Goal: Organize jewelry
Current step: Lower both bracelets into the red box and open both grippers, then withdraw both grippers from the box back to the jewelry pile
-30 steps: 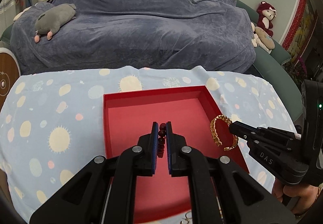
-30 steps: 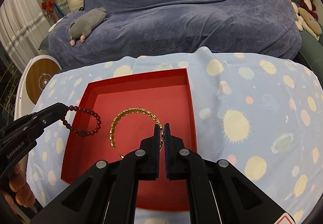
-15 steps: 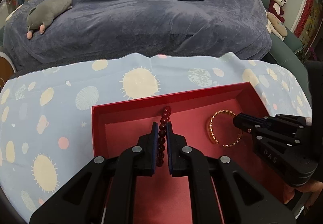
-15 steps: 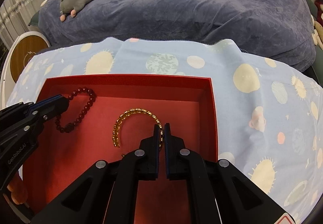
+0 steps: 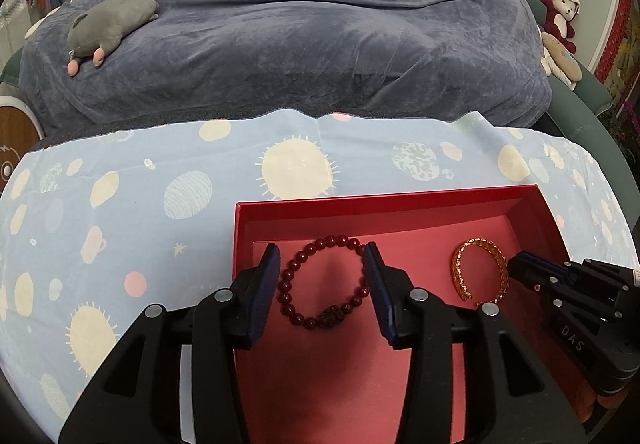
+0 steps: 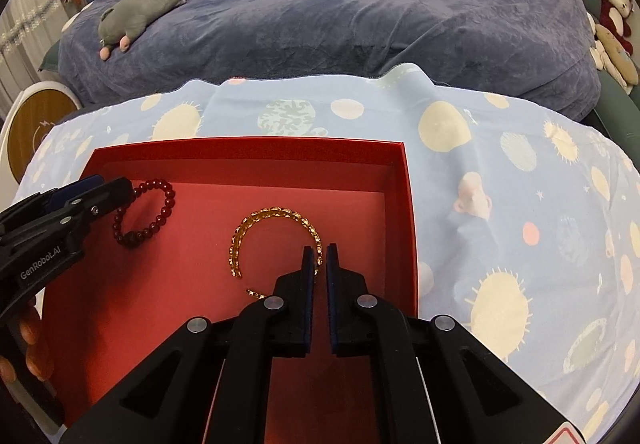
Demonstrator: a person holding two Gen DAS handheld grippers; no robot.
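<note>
A shallow red box (image 5: 380, 200) lies on the cloth-covered table. A dark red bead bracelet (image 5: 285, 286) rests flat on its floor, ringed by my left gripper (image 5: 322, 249). The left jaws are opening and the pads stand clear of the beads. In the right wrist view the bead bracelet (image 6: 166, 200) lies at the left of the box (image 6: 248, 142), by the left gripper (image 6: 100, 184). My right gripper (image 6: 319, 250) is shut on a gold open-cuff bracelet (image 6: 272, 214), low over the box floor. The left wrist view shows that gold bracelet (image 5: 460, 264) at the right gripper's tip (image 5: 520, 262).
A light blue cloth (image 5: 160, 204) with sun and planet prints covers the table around the box. Behind it stands a sofa under a blue-grey blanket (image 5: 320, 24) with a grey plush (image 5: 108, 24). More plush toys (image 5: 560, 12) sit at right. A hand (image 6: 28, 336) holds the left gripper.
My left jaws have opened and the bead bracelet has dropped from hanging to lying flat in the box. Both grippers have sunk into the box, the right one still carrying the gold bracelet.
</note>
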